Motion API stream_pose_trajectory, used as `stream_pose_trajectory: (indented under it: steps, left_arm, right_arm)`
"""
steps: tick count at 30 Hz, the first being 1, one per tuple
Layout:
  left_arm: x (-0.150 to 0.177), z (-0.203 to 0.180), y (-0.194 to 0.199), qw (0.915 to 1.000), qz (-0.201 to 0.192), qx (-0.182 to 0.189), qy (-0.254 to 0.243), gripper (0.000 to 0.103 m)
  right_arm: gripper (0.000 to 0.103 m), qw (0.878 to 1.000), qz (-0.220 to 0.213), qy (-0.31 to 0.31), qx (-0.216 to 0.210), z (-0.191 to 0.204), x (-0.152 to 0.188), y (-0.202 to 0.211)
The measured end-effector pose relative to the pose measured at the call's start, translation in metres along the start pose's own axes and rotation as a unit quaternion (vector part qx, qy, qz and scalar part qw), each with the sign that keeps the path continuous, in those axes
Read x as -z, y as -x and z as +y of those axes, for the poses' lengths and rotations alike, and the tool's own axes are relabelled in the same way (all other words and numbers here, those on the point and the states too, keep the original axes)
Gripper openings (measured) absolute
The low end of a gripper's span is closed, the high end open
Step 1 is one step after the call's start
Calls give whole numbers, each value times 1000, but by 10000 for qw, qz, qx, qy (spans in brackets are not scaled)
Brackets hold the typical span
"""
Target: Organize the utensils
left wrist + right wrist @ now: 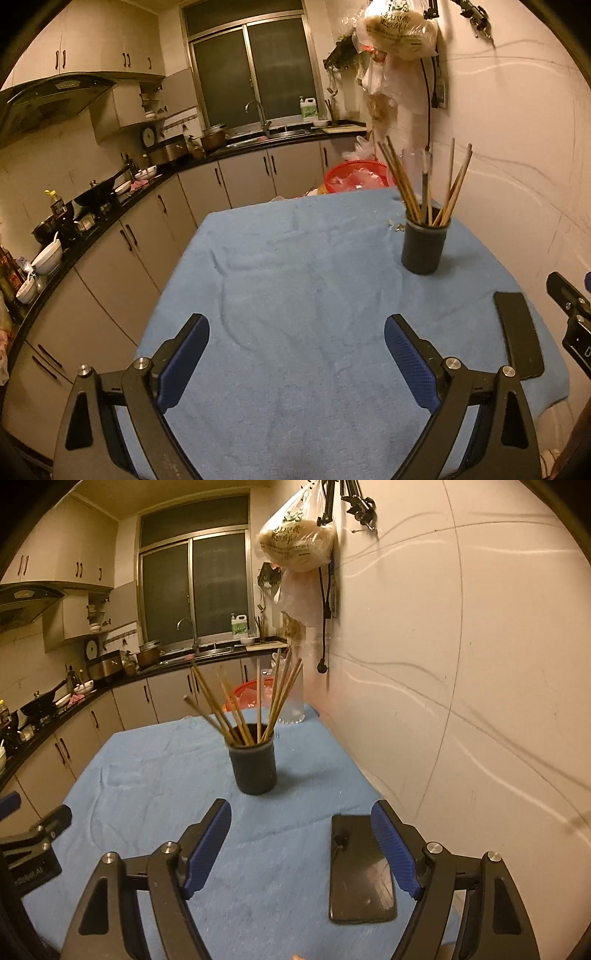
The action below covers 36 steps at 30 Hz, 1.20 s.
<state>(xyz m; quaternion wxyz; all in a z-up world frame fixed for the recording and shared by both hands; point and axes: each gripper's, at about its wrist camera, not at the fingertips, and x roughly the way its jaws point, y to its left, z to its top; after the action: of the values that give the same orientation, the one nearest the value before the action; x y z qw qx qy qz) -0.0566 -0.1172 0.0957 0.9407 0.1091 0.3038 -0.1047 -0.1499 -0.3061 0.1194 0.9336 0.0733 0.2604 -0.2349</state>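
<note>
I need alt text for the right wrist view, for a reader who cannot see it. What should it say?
A dark cup full of chopsticks stands on a blue tablecloth, just ahead of the open, empty right hand-held gripper. A black phone lies flat by its right finger, near the wall; kitchen counters run along the left.

My left hand-held gripper (296, 325) sits low in the frame with its jaws spread wide, the blue pads (184, 363) facing each other and nothing between them. My right hand-held gripper (301, 810) is likewise wide apart and empty. Each shows at the other view's edge: the right (572, 317) at far right, the left (33, 834) at lower left.
</note>
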Motion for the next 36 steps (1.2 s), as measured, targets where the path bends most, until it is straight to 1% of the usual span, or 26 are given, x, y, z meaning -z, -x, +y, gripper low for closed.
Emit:
stream_pose_trajectory:
  steps: [2,5,9,13,21,36]
  left_arm:
    - [3,2,-4,10000,47,-46,12,96]
    - [4,7,-12,9998,165,55,127,96]
    - [8,7,-20,9997,226,-19,123,96]
    - [10,7,-29,9994,325,49,133,96]
    - [14,3,-35,9991,376,167,67,96]
    - [19,6,-44,9988,468,162,54,96]
  right_arm:
    - [81,10000,50,-4,-9,0,0,-2]
    - [81,9999,105,11,-1,4,-3,-12]
    - [81,9998,156,136,28,13,1,-20]
    - [81,9996,246,136,26,16,1,-31]
    - [81,9993,319,154,88,18,3,-39]
    - [81,9986,465,252,63,28,10,-53]
